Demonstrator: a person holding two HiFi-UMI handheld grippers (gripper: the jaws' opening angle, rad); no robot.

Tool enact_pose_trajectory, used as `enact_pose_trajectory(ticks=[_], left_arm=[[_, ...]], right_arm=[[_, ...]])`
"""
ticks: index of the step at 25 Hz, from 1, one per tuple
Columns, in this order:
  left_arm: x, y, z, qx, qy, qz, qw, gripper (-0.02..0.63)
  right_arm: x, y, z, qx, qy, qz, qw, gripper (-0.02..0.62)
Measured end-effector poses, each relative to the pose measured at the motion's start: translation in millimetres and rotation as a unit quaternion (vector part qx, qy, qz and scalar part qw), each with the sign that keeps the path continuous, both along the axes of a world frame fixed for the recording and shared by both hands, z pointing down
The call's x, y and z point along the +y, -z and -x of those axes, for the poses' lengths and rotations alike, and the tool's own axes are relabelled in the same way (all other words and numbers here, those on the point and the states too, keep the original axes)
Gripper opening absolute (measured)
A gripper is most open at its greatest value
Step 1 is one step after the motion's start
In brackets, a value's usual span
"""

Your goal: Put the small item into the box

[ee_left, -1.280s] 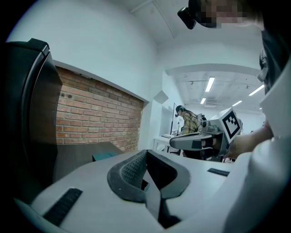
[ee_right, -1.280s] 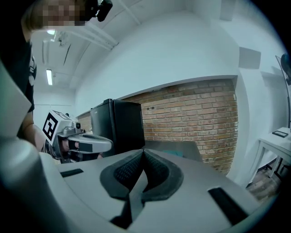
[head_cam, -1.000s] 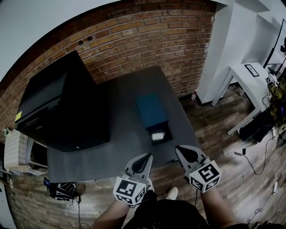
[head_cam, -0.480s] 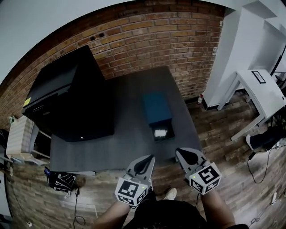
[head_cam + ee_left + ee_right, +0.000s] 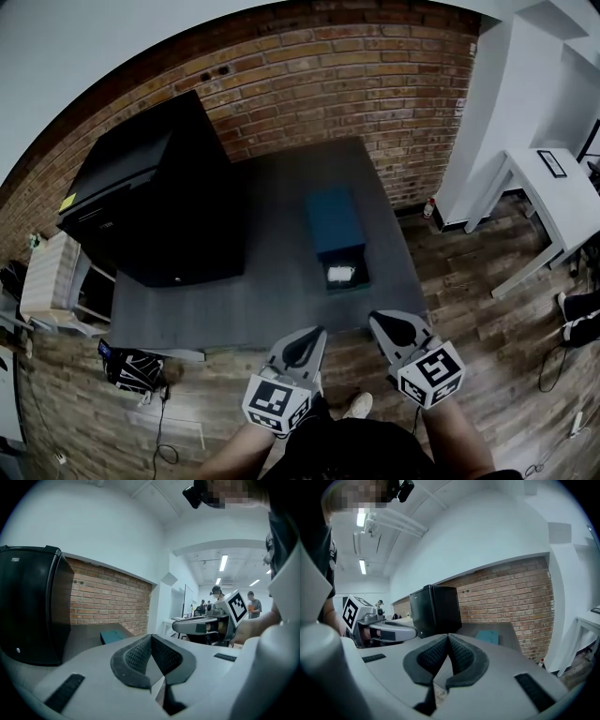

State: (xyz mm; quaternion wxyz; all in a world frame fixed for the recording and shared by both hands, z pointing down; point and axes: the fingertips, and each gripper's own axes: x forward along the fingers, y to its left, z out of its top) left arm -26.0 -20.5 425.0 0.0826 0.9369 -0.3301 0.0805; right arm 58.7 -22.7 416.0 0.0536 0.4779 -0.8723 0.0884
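A teal box lies on the dark grey table, its near end open, with a small white item inside that end. From the two gripper views only its teal lid shows. My left gripper and right gripper hang side by side off the table's near edge, short of the box. Both are shut with the pads meeting tip to tip and nothing between them. In the left gripper view the right gripper appears at the right; in the right gripper view the left gripper appears at the left.
A black mini fridge stands on the table's left part. A red brick wall runs behind the table. A white side table stands at the right on the wooden floor. A dark bag lies under the table's left corner.
The head view has shifted, so the table, fridge and box sit a little further right and lower in the picture. Both grippers stay shut, side by side, in about the same place.
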Motion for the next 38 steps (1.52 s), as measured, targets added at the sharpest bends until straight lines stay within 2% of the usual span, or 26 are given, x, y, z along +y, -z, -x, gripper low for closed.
enact_pose_trajectory(ticks=[38], left_arm=[[16.6,9.7,-5.9,0.0,0.004,-0.013,0.9999,0.034]], right_arm=[[16.3,11.9,-6.0,-0.001,0.004,-0.015,1.0,0.017]])
